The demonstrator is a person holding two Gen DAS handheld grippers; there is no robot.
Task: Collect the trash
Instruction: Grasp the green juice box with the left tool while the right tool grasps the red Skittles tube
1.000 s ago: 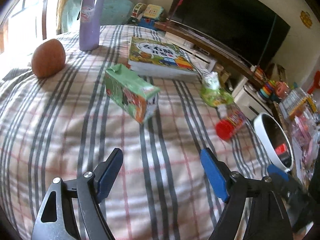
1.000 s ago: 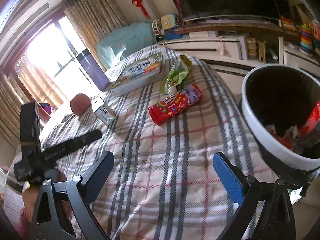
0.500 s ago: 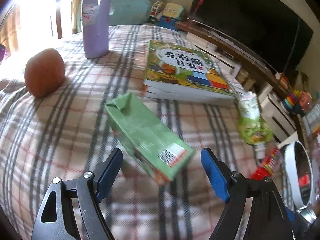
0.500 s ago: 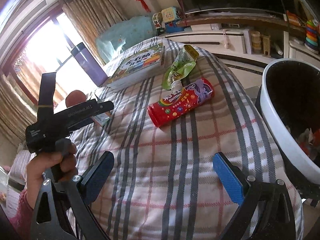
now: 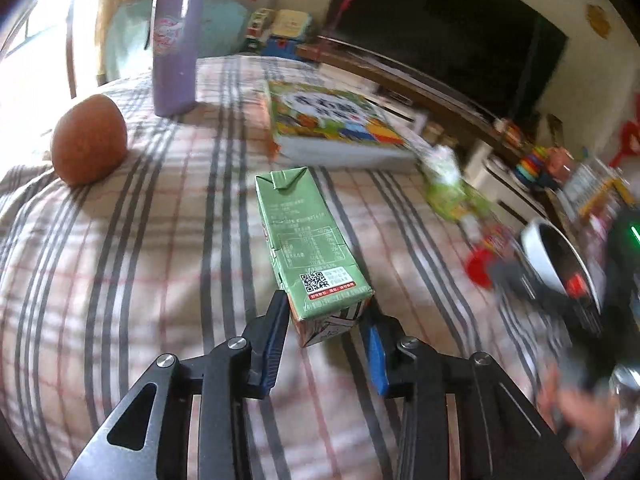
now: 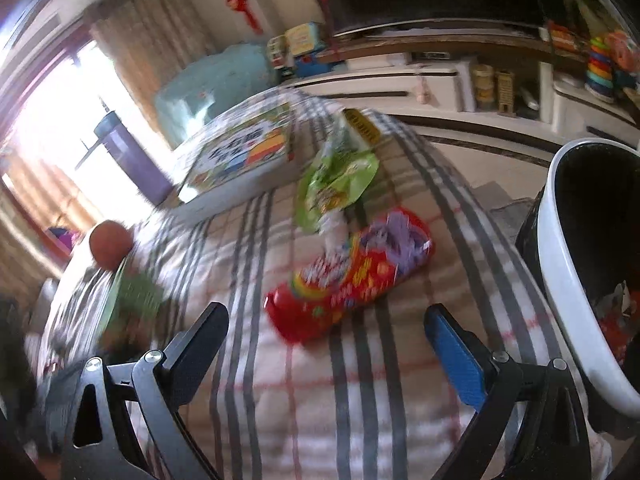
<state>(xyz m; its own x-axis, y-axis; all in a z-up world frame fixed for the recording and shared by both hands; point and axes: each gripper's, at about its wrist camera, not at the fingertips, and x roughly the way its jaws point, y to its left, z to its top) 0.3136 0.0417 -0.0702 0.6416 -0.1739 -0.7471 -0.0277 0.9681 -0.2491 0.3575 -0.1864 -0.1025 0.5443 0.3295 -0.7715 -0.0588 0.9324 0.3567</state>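
Fingers of the left gripper (image 5: 325, 322) stood narrowed around the near end of a green carton (image 5: 310, 244), one blue pad at each long side; whether they already pressed the card or sat just off it could not be told. That carton lay on its side on the striped bedcover (image 5: 120, 280), its long axis running straight away from the fingers, folded top at the far end, so the left gripper was plainly the nearer tool for it. To its left sat a brown round thing (image 5: 89, 140), possibly a fruit, with a purple flask (image 5: 175, 40) behind, and further right a picture book (image 5: 332, 124) lay flat. Next came a green pouch (image 6: 336, 184), limp, touching the far end of a red sweet tube (image 6: 352, 276). The tube lay ahead of the right gripper (image 6: 326, 332), whose fingers were spread wide and held nothing; its long axis ran slantwise, near-left to far-right, so the fingers would probably need turning to cross it. Motion blur smeared that view. Furthest right, off the edge of the bed, stood a white-rimmed bin (image 6: 560, 264) with a dark inside; some red and pale scraps showed at its bottom, too small to name. The bin was nearer the right gripper, and the carton looked well apart from it.
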